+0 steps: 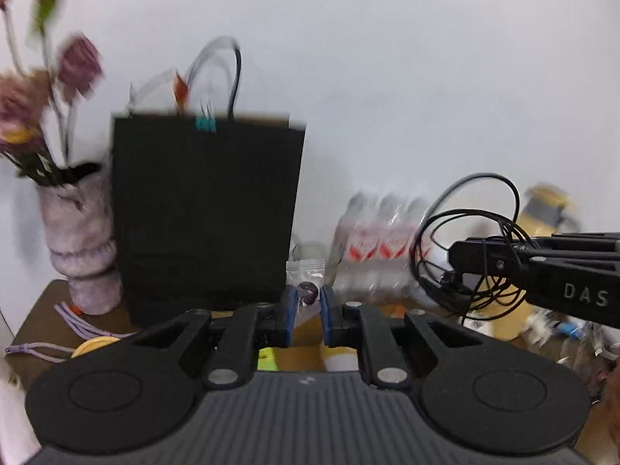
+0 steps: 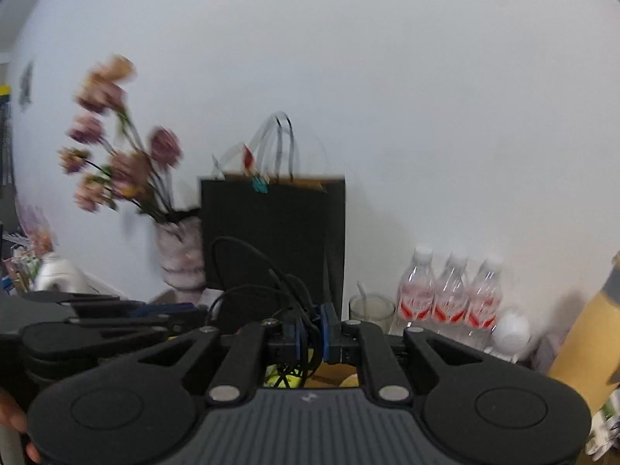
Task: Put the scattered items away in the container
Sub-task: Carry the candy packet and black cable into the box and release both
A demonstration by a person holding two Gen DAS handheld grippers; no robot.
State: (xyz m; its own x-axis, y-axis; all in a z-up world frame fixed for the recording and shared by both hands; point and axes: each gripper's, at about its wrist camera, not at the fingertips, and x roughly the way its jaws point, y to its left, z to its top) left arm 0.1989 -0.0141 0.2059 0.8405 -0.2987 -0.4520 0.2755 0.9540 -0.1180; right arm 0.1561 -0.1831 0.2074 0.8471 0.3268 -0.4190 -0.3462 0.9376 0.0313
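A tall black paper bag (image 1: 205, 213) (image 2: 271, 240) with cord handles stands against the white wall. In the left wrist view my left gripper (image 1: 308, 310) is shut on a small clear plastic pouch (image 1: 306, 271) with a dark purple piece inside, held in front of the bag's lower right corner. My right gripper (image 2: 311, 335) is shut on a loose coil of black cable (image 2: 271, 290). That gripper (image 1: 451, 257) and its cable (image 1: 465, 240) also show at the right of the left wrist view. The left gripper (image 2: 190, 310) shows low at the left of the right wrist view.
A pale vase (image 1: 81, 244) of pink flowers stands left of the bag. Right of the bag stand water bottles (image 2: 449, 294), a glass cup (image 2: 372, 310), a white ball-shaped device (image 2: 511, 329) and a yellow bottle (image 2: 585, 341). A purple cord (image 1: 69, 317) and a yellow lid (image 1: 95, 345) lie on the brown table (image 1: 42, 302).
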